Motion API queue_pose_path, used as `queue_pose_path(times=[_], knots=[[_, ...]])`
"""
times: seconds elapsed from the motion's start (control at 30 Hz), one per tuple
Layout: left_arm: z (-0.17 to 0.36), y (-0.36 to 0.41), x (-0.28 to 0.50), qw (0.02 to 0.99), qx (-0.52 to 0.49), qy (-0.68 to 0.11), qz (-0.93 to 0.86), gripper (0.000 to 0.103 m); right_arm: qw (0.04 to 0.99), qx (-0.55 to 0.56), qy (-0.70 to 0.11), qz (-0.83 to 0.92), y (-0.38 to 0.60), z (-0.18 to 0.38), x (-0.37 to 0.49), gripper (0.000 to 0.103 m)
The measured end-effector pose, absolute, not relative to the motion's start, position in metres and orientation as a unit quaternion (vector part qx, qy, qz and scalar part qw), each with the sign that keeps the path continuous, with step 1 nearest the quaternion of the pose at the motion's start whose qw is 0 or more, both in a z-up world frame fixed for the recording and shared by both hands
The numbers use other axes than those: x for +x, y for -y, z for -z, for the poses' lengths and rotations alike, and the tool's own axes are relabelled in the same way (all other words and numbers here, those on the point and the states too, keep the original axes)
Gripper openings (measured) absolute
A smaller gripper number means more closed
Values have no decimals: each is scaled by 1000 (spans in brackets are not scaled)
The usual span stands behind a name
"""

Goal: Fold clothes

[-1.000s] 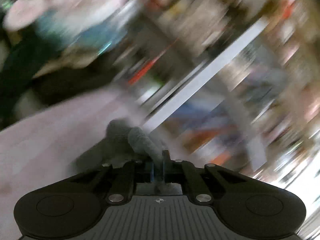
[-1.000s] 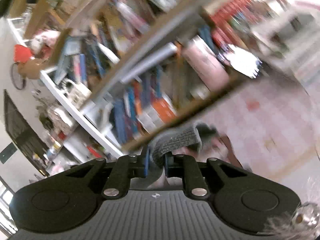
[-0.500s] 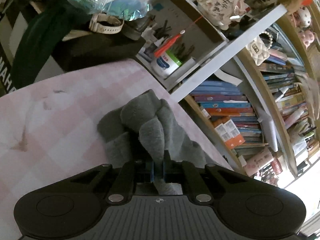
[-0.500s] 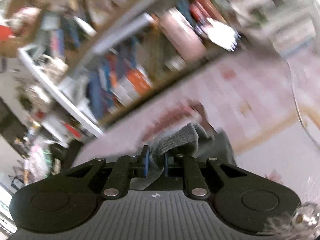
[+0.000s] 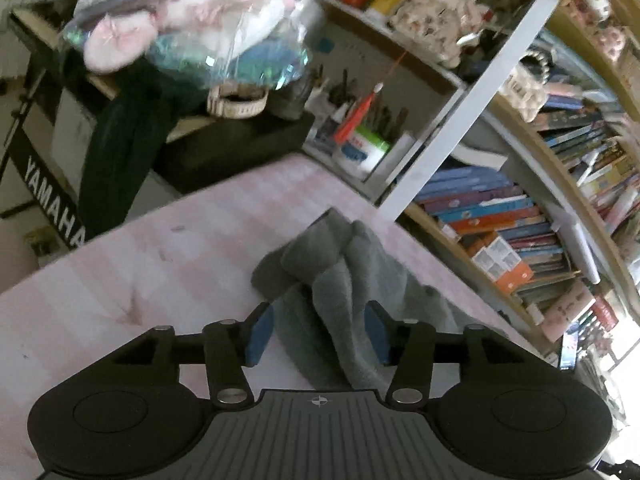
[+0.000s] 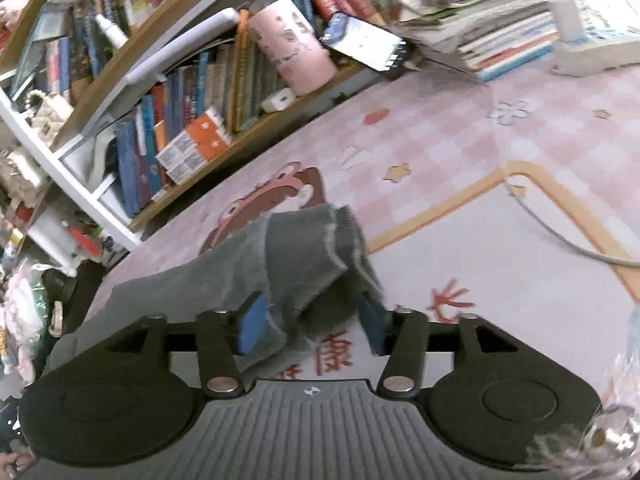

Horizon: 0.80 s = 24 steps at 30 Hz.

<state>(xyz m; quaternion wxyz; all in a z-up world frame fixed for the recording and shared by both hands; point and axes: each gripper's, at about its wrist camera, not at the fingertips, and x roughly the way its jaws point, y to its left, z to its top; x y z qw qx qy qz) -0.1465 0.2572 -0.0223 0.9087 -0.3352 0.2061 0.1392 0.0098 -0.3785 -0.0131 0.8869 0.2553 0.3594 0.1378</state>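
A grey knit garment (image 5: 340, 280) lies bunched on the pink checked mat (image 5: 160, 264). In the left wrist view my left gripper (image 5: 318, 332) is open, its blue-padded fingers (image 5: 258, 334) on either side of a fold of the garment. In the right wrist view the same grey garment (image 6: 280, 256) lies on the mat (image 6: 460, 140). My right gripper (image 6: 310, 322) is open too, with a ribbed end of the cloth lying between its fingers (image 6: 250, 322).
A bookshelf full of books (image 5: 520, 224) runs along the mat's far edge, also in the right wrist view (image 6: 180, 120). A black Yamaha keyboard (image 5: 52, 184) with plush toys on top stands at the left. A cable (image 6: 560, 232) crosses the mat at right.
Both grippers were shut on the grey garment and carried it down to the mat. Now both have opened and the cloth rests on the mat.
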Motion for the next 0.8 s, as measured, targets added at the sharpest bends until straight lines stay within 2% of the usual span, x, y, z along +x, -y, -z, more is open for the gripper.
queue_pose_path(times=[0.2,0.27,0.3,0.33,0.37,0.4,0.43,0.5,0.6,0.7,0.8], knots=[[36,-258,-121,892,-356,-234,-148,56,883,250,-372,-141,372,18,17,67],[37,-258,-115,890,-365,-231,-147,54,884,240,-374,-147,363,18,22,67],[40,-259,-110,886,-381,-226,-140,52,885,234,-374,-149,358,18,26,65],[42,-261,-106,881,-397,-221,-133,51,886,229,-375,-150,354,18,29,53],[44,-264,-102,875,-413,-220,-125,39,888,221,-375,-151,349,18,33,47],[41,-261,-102,878,-412,-211,-117,17,890,213,-375,-152,344,19,36,42],[38,-259,-102,882,-412,-202,-109,15,891,208,-372,-154,341,20,39,36],[31,-253,-102,889,-410,-183,-93,12,895,200,-366,-158,338,20,43,32],[-1,-225,-127,926,-357,-111,-48,12,894,206,-362,-164,340,23,44,30],[5,-230,-144,917,-387,-81,-52,12,896,207,-356,-167,340,25,42,30],[38,-251,-134,881,-416,-178,-134,12,894,208,-356,-175,340,26,41,30]])
